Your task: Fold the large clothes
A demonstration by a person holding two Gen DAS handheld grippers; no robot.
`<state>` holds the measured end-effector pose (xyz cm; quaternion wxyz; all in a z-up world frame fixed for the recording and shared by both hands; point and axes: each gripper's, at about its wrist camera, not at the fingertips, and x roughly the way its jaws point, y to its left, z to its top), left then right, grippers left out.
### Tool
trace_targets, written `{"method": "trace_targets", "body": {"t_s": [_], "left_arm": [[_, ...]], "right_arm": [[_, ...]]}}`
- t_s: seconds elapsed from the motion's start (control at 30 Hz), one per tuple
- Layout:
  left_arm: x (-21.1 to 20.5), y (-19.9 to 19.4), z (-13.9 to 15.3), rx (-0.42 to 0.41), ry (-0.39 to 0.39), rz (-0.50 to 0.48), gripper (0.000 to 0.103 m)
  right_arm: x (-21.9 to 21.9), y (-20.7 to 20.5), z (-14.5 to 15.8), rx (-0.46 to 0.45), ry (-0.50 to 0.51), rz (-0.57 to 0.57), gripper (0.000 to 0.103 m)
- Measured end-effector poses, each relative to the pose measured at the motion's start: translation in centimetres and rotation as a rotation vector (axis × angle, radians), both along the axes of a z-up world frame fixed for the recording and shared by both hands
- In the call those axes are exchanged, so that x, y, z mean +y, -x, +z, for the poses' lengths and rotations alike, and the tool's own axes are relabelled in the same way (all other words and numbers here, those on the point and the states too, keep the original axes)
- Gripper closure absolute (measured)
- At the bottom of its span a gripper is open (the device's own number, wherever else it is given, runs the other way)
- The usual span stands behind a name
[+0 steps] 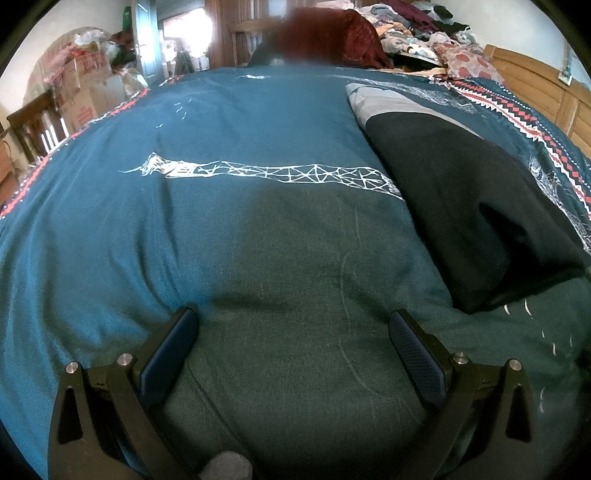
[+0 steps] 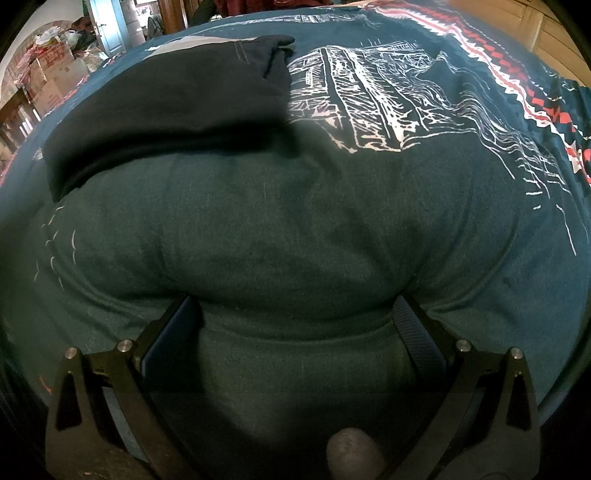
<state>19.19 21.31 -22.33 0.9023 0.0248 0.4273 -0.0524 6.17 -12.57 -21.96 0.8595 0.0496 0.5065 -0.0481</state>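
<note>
Garment, dark, folded, on bed: ahead-right of left gripper, ahead-left of right gripper. Both grippers spread apart, empty. Folding apparently finished; clothes pile beyond seemingly awaits.

Bedspread as landmark: folded garment lies on its right part in the left wrist view, on its far left part in the right wrist view; heaped clothes behind its far edge, boxes off its far-left corner.
</note>
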Motion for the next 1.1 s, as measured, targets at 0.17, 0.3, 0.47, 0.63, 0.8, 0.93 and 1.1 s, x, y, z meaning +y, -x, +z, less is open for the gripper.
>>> {"method": "trace_targets", "body": {"t_s": [0.17,0.3,0.47,0.63,0.8,0.93,1.1], "left_arm": [[-0.4,-0.3,0.2,0.015,-0.028,0.004,0.0],[-0.5,-1.0,0.2,0.047,-0.03,0.014,0.0],[-0.2,-1.1,-0.1,0.033,-0.006,-0.001,0.0],[-0.1,-0.8,-0.4,0.002,-0.009,-0.008,0.0],[0.0,-0.6,-0.3,-0.002,0.002,-0.01,0.0],[-0.1,-0.5,-0.4,-0.004,0.001,-0.009,0.0],[-0.1,-0.5,-0.4,-0.005,0.003,-0.009,0.0]], "right_arm": [[0.0,0.0,0.0,-0.004,-0.003,0.0,0.0],[-0.1,0.3,0.0,-0.005,-0.005,-0.002,0.0],[-0.1,0.2,0.0,-0.007,-0.007,-0.005,0.0],[-0.1,0.2,0.1,-0.008,-0.007,-0.01,0.0],[-0.1,0.3,0.1,-0.009,-0.008,-0.011,0.0],[-0.1,0.4,0.1,-0.01,-0.008,-0.013,0.0],[0.0,0.5,0.1,-0.012,-0.01,-0.012,0.0]]}}
